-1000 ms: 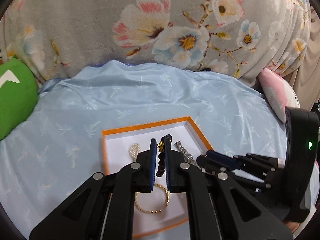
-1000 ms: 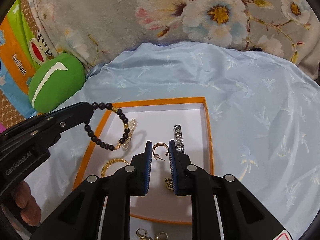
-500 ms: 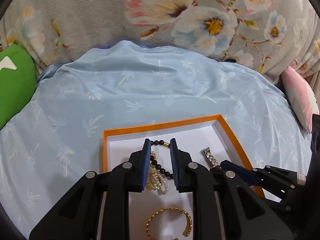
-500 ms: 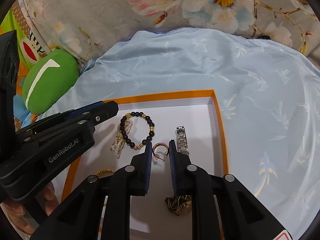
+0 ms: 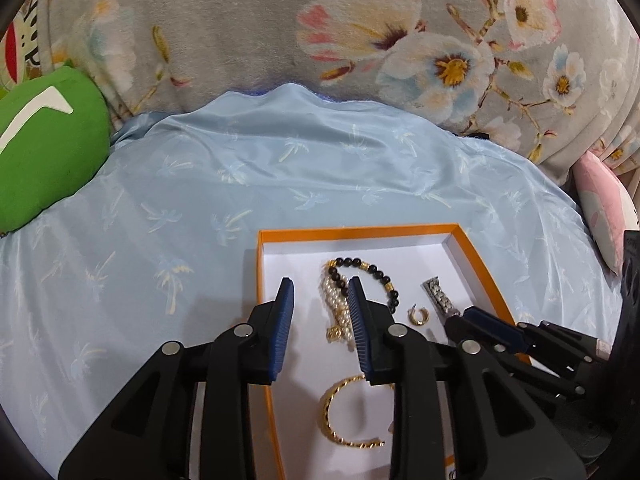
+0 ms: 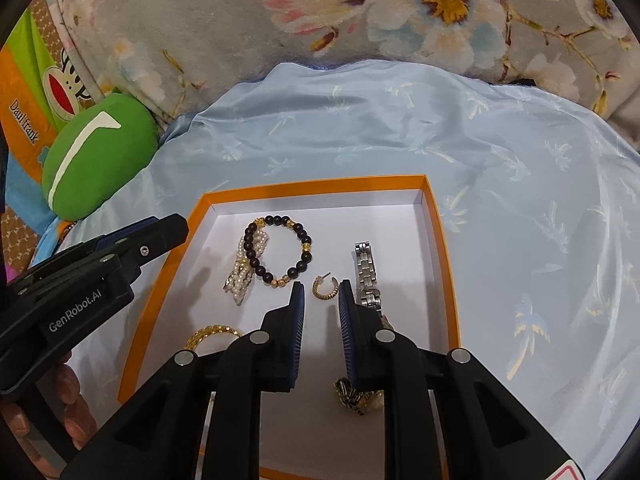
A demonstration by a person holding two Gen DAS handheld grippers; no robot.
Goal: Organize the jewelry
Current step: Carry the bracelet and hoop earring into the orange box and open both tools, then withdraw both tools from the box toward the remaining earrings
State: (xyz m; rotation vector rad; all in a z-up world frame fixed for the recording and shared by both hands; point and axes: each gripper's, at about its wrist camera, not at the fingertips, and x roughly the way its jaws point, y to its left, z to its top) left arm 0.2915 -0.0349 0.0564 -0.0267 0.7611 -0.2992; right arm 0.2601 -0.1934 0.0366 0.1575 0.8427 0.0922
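Observation:
An orange-rimmed white box (image 5: 360, 227) (image 6: 312, 184) lies on the light blue cloth. On its floor, a black bead bracelet (image 5: 374, 268) (image 6: 304, 248) lies loose, partly over a pearl piece (image 5: 334, 296) (image 6: 240, 276). My left gripper (image 5: 320, 288) (image 6: 176, 228) hovers over the box's left side with its jaws opening. No pad touches the pearl piece seen below the gap. My right gripper (image 6: 322, 286) (image 5: 456, 316) is shut to a narrow gap and holds nothing. A gold hoop earring (image 6: 325, 288) (image 5: 418, 316) lies just beyond its tips, beside a silver watch (image 6: 366, 272) (image 5: 438, 296).
A gold bangle (image 5: 332, 412) (image 6: 212, 334) and a dark gold piece (image 6: 356, 396) lie in the box's near half. A green plush (image 5: 40, 152) sits at left, a floral blanket (image 5: 280, 40) behind and a pink cushion (image 5: 600, 208) at right. A hand (image 6: 68, 412) holds the left gripper.
The left gripper came down with the black bead bracelet, opened and let it go; the bracelet now rests on the box floor over the pearl piece. The right gripper has barely moved.

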